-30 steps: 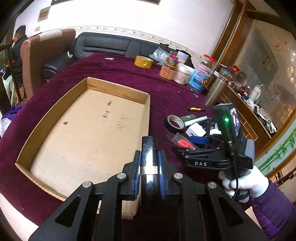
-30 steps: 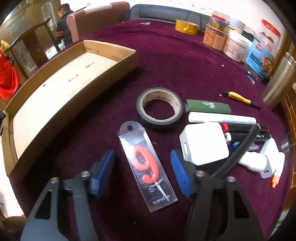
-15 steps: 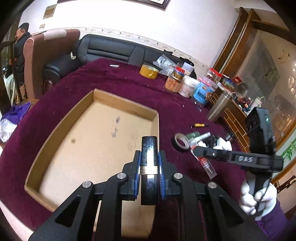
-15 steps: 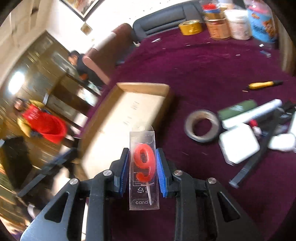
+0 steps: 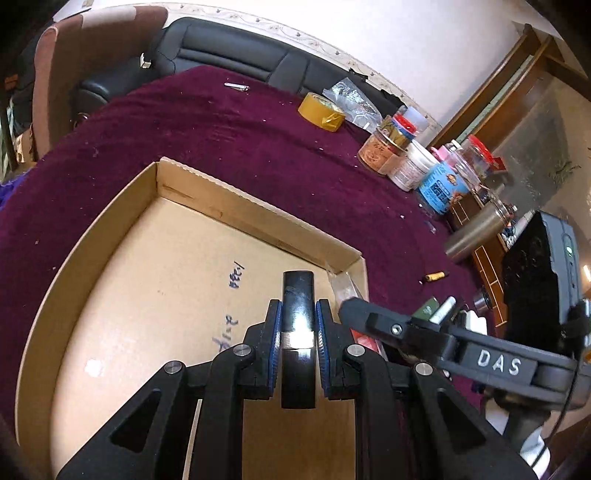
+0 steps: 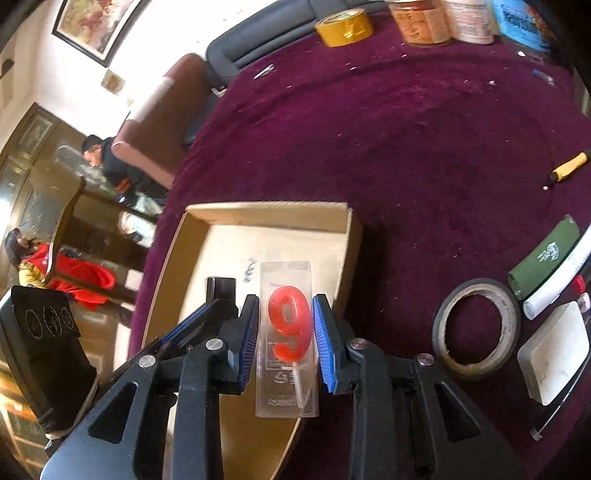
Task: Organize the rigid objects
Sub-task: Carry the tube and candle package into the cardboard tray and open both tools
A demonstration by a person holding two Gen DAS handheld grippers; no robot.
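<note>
Cardboard tray on table, left of tape roll. Lighter, marker, white box right of roll. Tape, jars at far edge. Screwdriver between.

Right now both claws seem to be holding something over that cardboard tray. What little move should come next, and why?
Probably lower the left gripper a little further into the cardboard tray and let go. Its pads are clamped on a black bar already over the tray's bare floor, while the right gripper carries the packaged number-nine candle just inside the tray's edge, so the left looks better placed to drop first.
</note>
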